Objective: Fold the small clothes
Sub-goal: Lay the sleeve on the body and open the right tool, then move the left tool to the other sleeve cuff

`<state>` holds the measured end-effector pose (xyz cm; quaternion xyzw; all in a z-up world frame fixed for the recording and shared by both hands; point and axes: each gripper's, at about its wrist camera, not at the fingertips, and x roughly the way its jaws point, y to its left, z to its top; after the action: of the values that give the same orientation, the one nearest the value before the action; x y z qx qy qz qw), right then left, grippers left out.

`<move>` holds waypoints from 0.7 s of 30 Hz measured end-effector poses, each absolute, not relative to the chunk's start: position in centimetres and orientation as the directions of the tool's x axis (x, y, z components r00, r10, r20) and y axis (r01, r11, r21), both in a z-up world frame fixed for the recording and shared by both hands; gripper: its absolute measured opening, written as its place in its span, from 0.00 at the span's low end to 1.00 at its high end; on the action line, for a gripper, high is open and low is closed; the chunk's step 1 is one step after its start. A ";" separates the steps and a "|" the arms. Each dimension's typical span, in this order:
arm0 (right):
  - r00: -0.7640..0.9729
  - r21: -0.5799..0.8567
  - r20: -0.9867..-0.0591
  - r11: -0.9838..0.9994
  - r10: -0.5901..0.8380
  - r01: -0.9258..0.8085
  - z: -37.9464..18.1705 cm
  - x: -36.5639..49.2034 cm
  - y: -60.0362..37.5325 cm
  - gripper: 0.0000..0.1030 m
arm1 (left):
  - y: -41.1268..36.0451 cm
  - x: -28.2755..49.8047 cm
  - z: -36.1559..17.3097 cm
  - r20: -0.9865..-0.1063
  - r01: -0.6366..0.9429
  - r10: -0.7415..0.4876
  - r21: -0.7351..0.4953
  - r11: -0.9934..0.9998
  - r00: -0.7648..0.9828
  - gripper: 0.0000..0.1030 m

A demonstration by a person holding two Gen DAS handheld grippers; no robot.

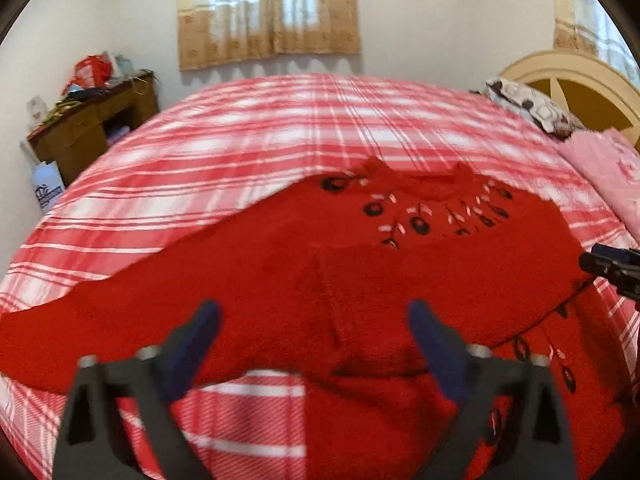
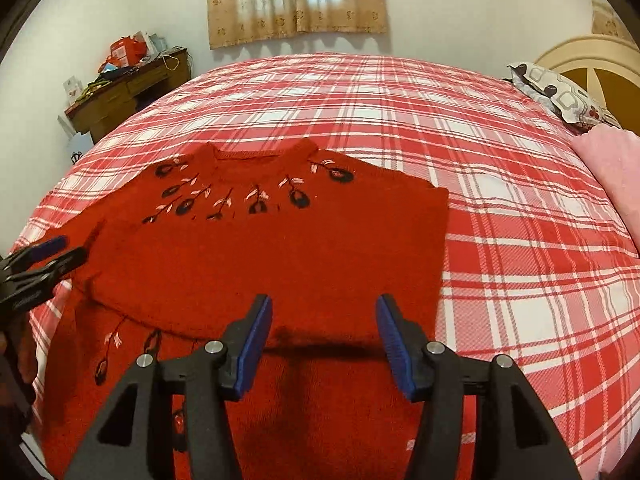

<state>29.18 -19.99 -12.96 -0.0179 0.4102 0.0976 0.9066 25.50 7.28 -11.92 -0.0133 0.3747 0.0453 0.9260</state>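
Your right tongs (image 2: 324,344) stand apart with nothing between the pads, hanging just over the near fold of the sweater (image 2: 280,248). Your left tongs (image 1: 314,344) are apart too and empty, over the sweater's near hem where it meets the bed (image 1: 248,120). The sweater lies ahead of and below both pairs, spread on the plaid cover with its collar (image 2: 256,152) away from you — so its long axis, collar to hem, runs straight out from the tongs. The right side looks already folded in: a straight edge runs down that side, and a folded layer lies across the body. The left sleeve (image 1: 80,320) lies unfolded, trailing out sideways past your left tongs, and in the right view those tongs (image 2: 60,256) sit right beside that sleeve's shoulder. That settles it, I'd judge — the left hand is the nearer one for the next fold, and the sleeve has to come across the body toward the right, at right angles to the long axis.
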 end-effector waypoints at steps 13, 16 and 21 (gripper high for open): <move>0.737 0.087 -0.665 0.992 0.123 -0.087 -10.8 28.2 -24.3 0.61 | 8.0 23.6 -11.0 -0.672 -0.065 0.042 -0.010 0.998 0.739 0.05; 0.730 0.103 -0.670 0.991 0.136 -0.089 -10.9 28.5 -24.3 0.61 | 8.4 23.9 -11.3 -0.679 -0.068 0.050 0.001 0.998 0.733 0.05; 0.671 0.122 -0.700 0.967 0.244 -0.225 -11.9 29.2 -21.4 0.61 | 8.7 24.9 -12.9 -0.705 -0.081 0.057 -0.001 0.997 0.707 0.07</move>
<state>29.24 -21.44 -11.89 0.0127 0.3846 0.1283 0.9140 24.89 8.67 -12.94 -0.0158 0.3810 0.0372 0.9237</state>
